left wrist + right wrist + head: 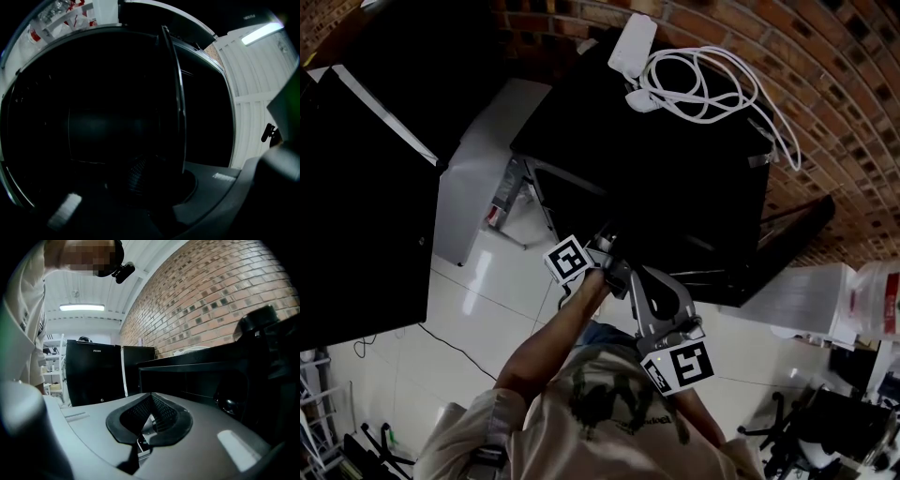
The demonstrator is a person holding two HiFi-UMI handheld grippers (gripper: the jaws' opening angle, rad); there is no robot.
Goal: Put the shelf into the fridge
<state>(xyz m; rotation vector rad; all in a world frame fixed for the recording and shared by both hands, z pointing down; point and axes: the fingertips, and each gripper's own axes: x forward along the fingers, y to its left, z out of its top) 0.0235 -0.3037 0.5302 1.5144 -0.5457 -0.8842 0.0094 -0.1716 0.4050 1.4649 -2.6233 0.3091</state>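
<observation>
One thin dark shelf [172,93] is all the left gripper [140,177] carries. Its jaws are pressed almost together on the shelf's near rim. In the left gripper view the shelf shows edge-on, a narrow strip with a faint glint running from the jaws up toward twelve o'clock. It sits at the front of the small black fridge [675,159], whose dark inside fills that view toward nine o'clock; it is too dark to tell what lies within.

In the head view the right gripper [151,397] hangs at about five o'clock from the left one. Its pad tips meet with nothing between them.

On the fridge top, at twelve o'clock, lies a white adapter [633,45] with its white cable [703,84] looped beside it. A brick wall [848,122] runs behind at two o'clock, and a tall black cabinet [356,206] stands at nine o'clock. Pale floor tiles [487,300] lie between cabinet and fridge.
</observation>
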